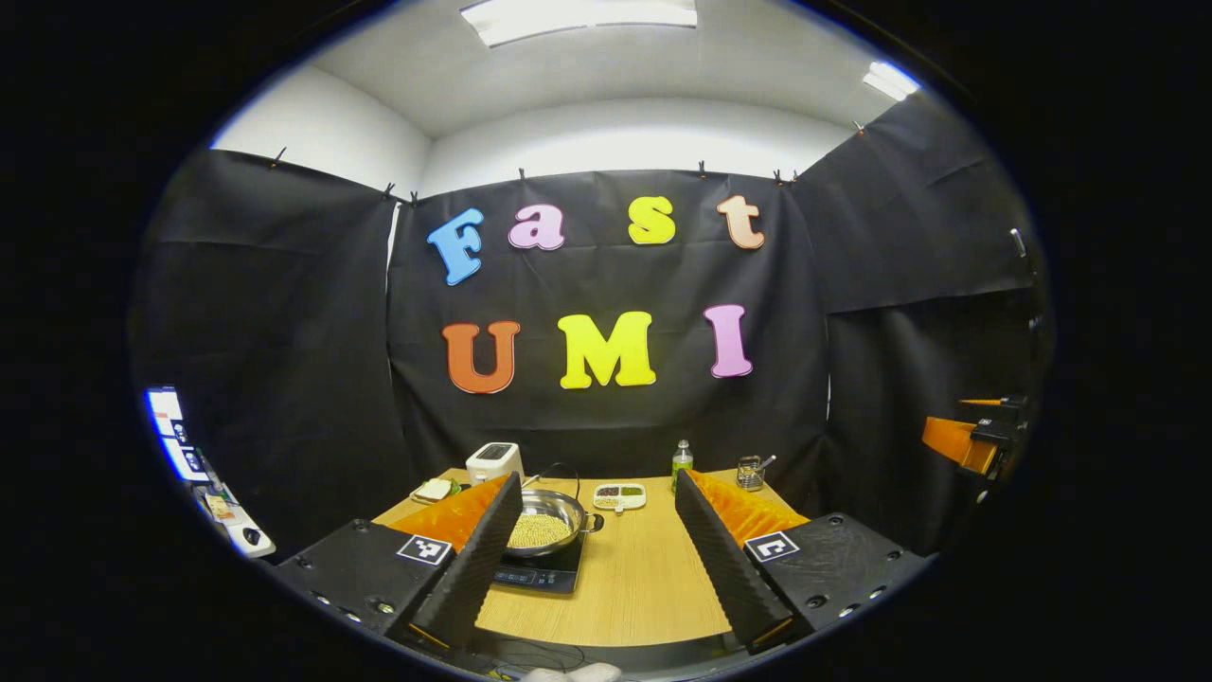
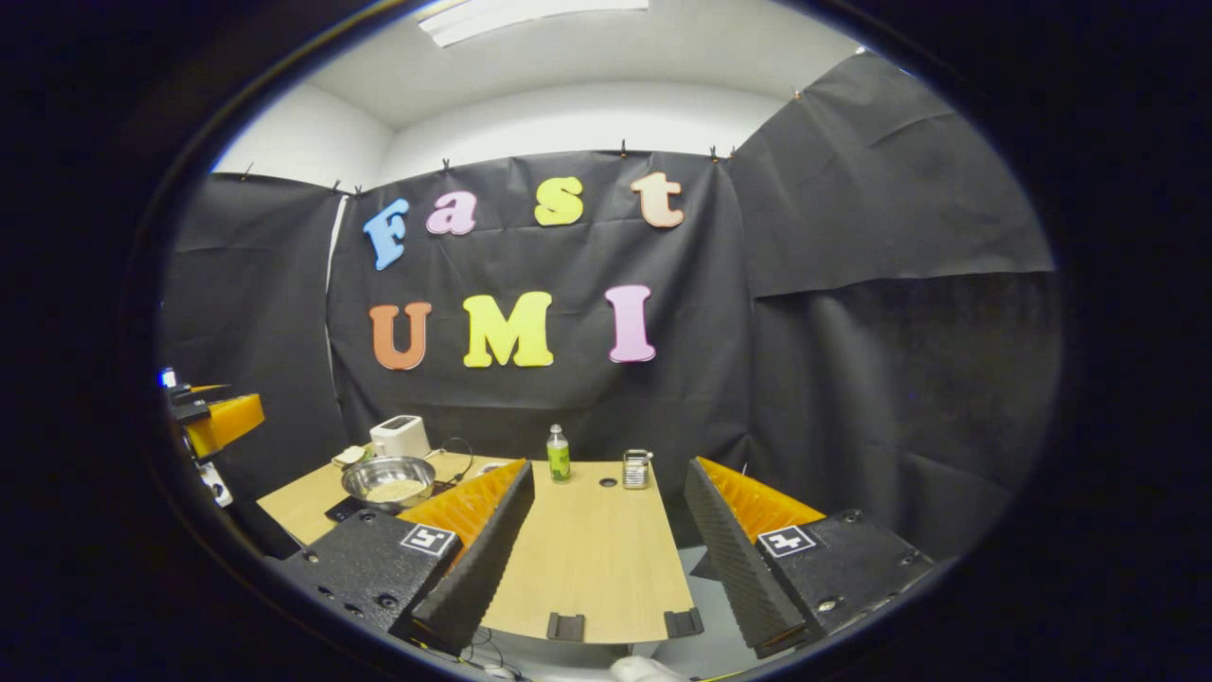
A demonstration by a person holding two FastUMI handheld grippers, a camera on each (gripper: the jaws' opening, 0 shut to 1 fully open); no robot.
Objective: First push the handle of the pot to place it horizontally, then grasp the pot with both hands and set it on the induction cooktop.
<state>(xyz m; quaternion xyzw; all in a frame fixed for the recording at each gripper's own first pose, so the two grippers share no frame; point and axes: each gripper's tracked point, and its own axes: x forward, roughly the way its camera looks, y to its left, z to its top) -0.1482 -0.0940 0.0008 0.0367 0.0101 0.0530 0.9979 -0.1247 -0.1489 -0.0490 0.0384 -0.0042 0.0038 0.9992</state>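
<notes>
My left claw (image 1: 598, 549) stands wide, its two fingers (image 1: 478, 559) spread far apart over the near part of the counter (image 1: 634, 578) and touching nothing. My right claw (image 2: 606, 554) is just as wide, fingers (image 2: 734, 559) apart above the counter's near edge, with bare wood between them and nothing held.

In the left gripper view, the pot (image 1: 544, 521) shows just past the inner edge of my left finger, partly hidden by it. It sits on the induction cooktop (image 1: 535, 575), a dark flat slab with a control strip along its near side. The pot is a shiny metal bowl holding pale grains, and a short stub of handle (image 1: 594, 521) sticks out on its right, lying level. In the right gripper view the same pot (image 2: 388, 478) stands well off to the left, beyond my left finger there, on the dark slab (image 2: 341, 511).

Behind the pot a white appliance (image 1: 494, 461) stands near the counter's back-left corner, with a plate of bread (image 1: 435, 490) beside it. A small divided dish (image 1: 619, 495) lies at the middle back, a green bottle (image 1: 682, 461) stands to its right, and a wire holder (image 1: 751, 472) farther right again. At the far right edge of the left gripper view, my other claw (image 1: 975, 440) hangs well apart from everything on the counter.
</notes>
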